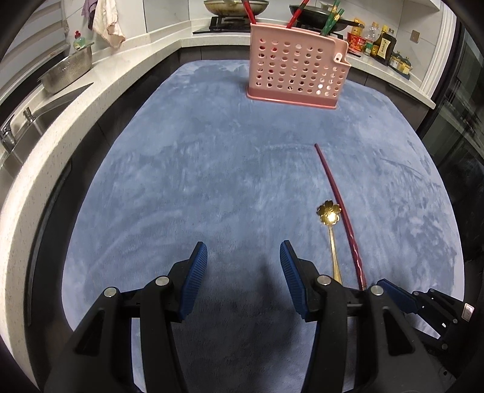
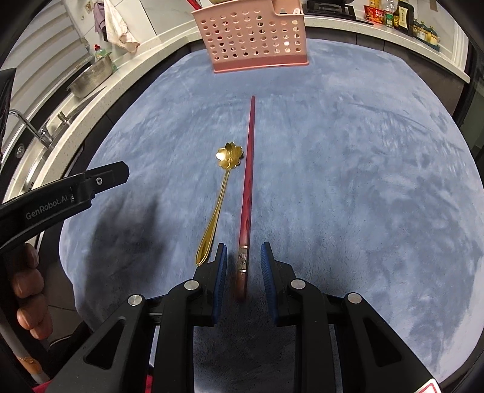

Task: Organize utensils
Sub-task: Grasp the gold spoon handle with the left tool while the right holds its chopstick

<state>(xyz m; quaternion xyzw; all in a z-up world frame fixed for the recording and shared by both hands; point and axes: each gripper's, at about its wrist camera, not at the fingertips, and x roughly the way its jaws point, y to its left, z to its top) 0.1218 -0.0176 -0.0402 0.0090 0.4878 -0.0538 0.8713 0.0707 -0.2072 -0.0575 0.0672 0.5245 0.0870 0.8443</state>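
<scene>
Right gripper sits nearest, jaws apart with a narrow gap, straddling the thick near end of the red chopstick; pads don't press it, so nothing is gripped yet. Left gripper is wider apart and empty, over bare blue mat, left of the utensils.

Just left of the chopstick lies the gold spoon, flower-shaped bowl pointing far, handle end near the right gripper's left finger. The two run nearly parallel, close, contact unclear.

Far end of the mat: pink holder, upright, perforated.

Progress: partly done, I judge. Holder already has sticks in it; one chopstick and the spoon are left on the mat.

View differences: the left wrist view shows the holder's top with red and green chopsticks standing inside; the right view crops that off. Only the right view shows the chopstick end between the jaws and a hand holding the left gripper.
</scene>
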